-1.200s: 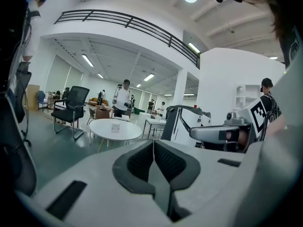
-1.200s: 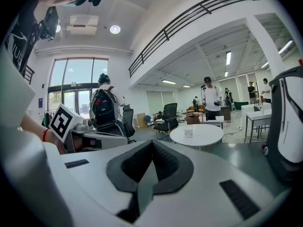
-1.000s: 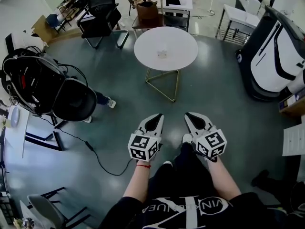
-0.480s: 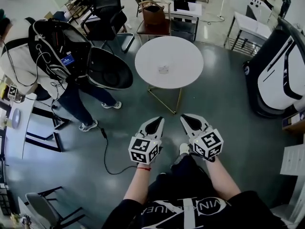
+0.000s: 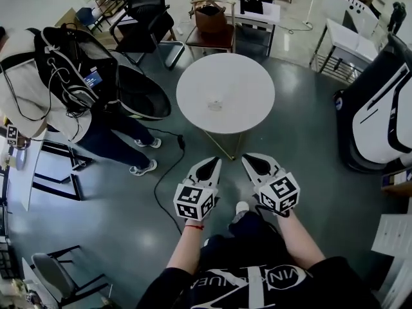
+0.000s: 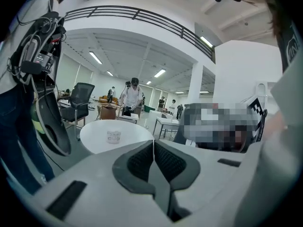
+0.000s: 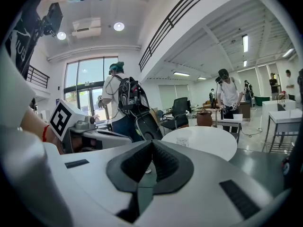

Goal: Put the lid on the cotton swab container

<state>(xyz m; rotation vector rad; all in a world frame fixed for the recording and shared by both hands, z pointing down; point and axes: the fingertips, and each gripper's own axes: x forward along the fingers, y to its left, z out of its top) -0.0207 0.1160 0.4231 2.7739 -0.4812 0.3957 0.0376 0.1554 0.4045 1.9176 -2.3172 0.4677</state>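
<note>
From the head view, I am judging this as the approach step: I am standing back from the round white table point(image 5: 254, 76), and nothing of the capping is under way yet. The small clear plastic cotton swab container point(image 5: 214, 103) is sitting near the middle of that table, well apart from both tools. I cannot make out a separate lid at this range. The left gripper point(image 5: 209, 166) and the right gripper point(image 5: 254, 163) are hanging side by side over the grey floor point(image 5: 309, 172), pointing toward the table. A person wearing a black backpack point(image 5: 58, 76) is standing off to the left.

In the left gripper view, the jaws are lying clenched together, pad against pad, with nothing between them. The container point(image 6: 113, 136) is showing beyond them on the table point(image 6: 94, 136), untouched.

In the right gripper view, the jaws are likewise pressing fully together and gripping nothing. The container point(image 7: 182, 142) is showing ahead on the table point(image 7: 208, 143).

The next move, as I am reading it, calls for closing in on the table, finding the lid, and spreading one tool's jaws to take it.
</note>
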